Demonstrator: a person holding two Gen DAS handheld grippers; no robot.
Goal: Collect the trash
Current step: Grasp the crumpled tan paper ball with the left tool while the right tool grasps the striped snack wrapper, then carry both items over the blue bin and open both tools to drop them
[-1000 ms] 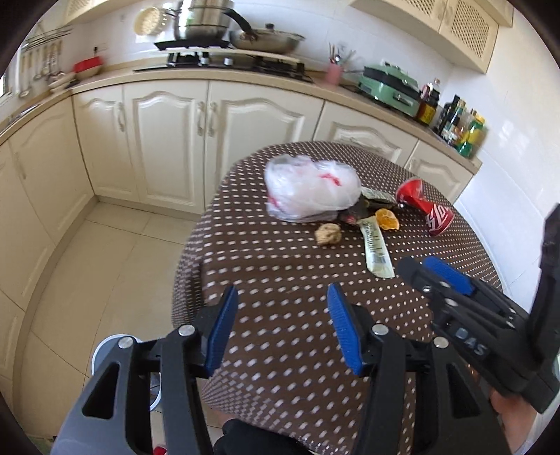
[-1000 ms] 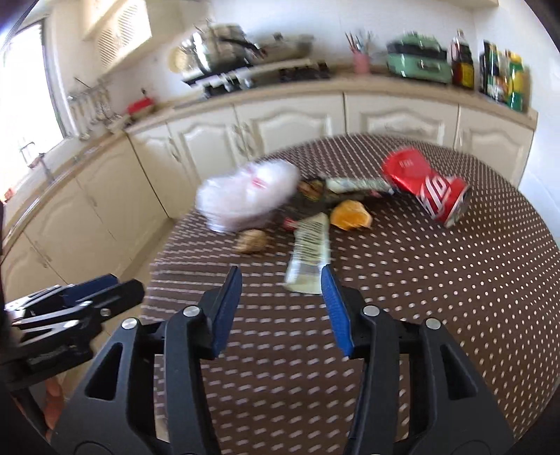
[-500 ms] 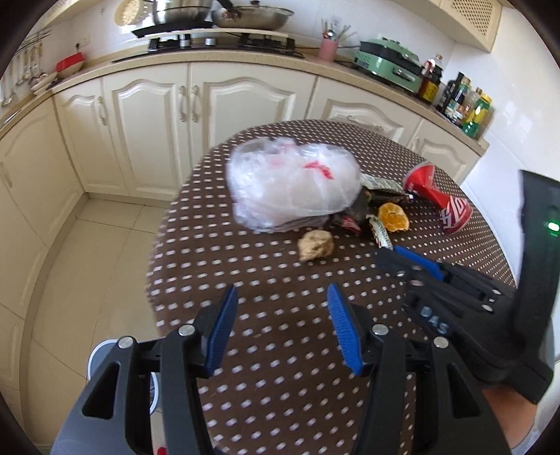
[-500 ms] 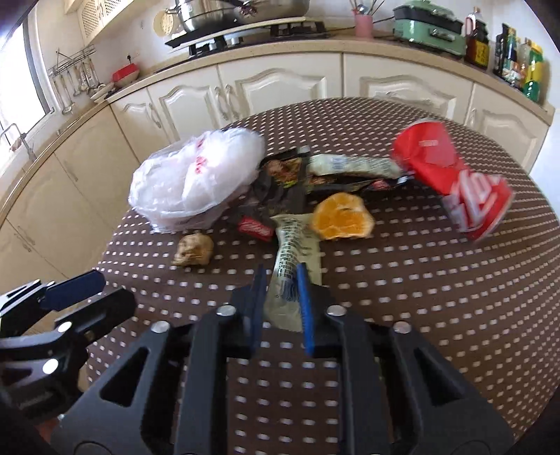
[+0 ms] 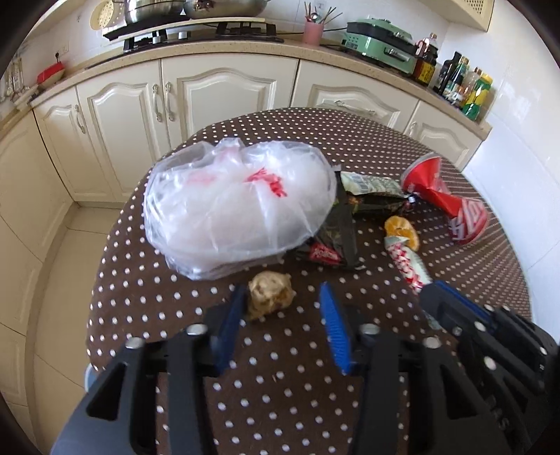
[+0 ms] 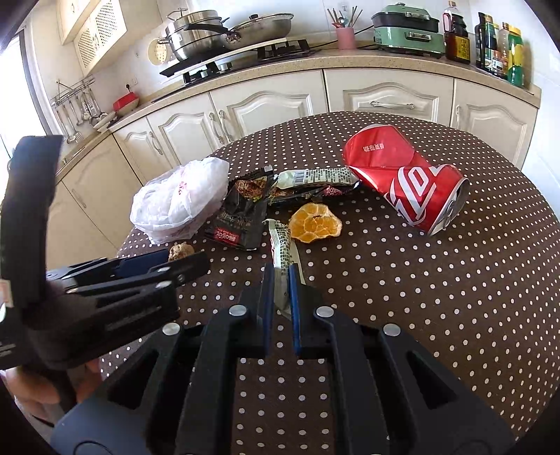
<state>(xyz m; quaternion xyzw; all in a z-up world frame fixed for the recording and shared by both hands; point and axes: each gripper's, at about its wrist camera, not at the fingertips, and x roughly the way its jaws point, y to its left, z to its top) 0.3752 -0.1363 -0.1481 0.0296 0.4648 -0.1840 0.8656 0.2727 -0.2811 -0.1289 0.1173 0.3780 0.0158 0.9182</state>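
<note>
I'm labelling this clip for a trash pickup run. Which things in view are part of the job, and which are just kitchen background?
Job:
- plastic bag
- crumpled brown lump, between the closing left gripper
- white wrapper, pinched by the right gripper
- orange peel
- crushed red can
- black wrappers

Background:
- green cooker
- pots
- sauce bottles

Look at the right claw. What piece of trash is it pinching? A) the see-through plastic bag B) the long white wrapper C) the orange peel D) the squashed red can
B: the right claw is shut on the near end of the long white wrapper, while the red can, orange peel and plastic bag lie untouched on the table farther off.
</note>
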